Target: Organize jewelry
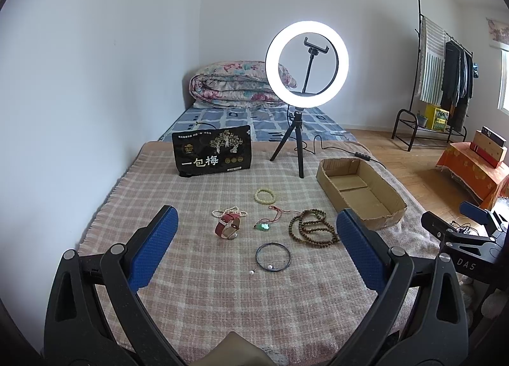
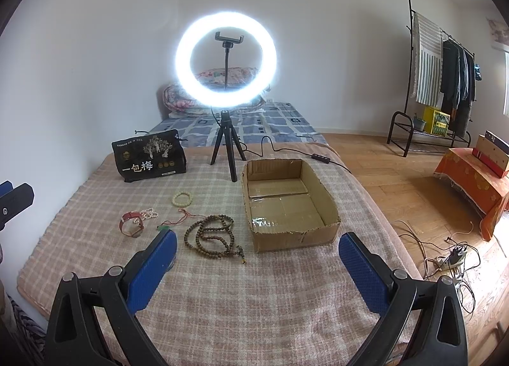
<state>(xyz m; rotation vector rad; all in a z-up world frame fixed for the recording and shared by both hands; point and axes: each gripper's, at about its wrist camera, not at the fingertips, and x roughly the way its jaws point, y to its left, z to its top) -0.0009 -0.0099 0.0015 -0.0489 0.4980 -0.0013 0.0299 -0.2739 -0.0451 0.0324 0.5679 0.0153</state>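
Jewelry lies scattered on a checked blanket [image 1: 197,286] spread over a bed, all of it still outside the cardboard box [image 2: 286,203], which sits empty to the right. The left gripper [image 1: 254,245] and right gripper [image 2: 257,254] hover above the blanket, jaws apart and holding nothing. Risks lie in the small pieces: the wooden bead mala [image 2: 211,234] could snag or trail as it is lifted, a loose pearl [image 1: 251,272] beside the dark bangle [image 1: 273,257] may roll away, and the red cord of the jade pendant [image 1: 263,226] lies close enough to the mala to tangle.
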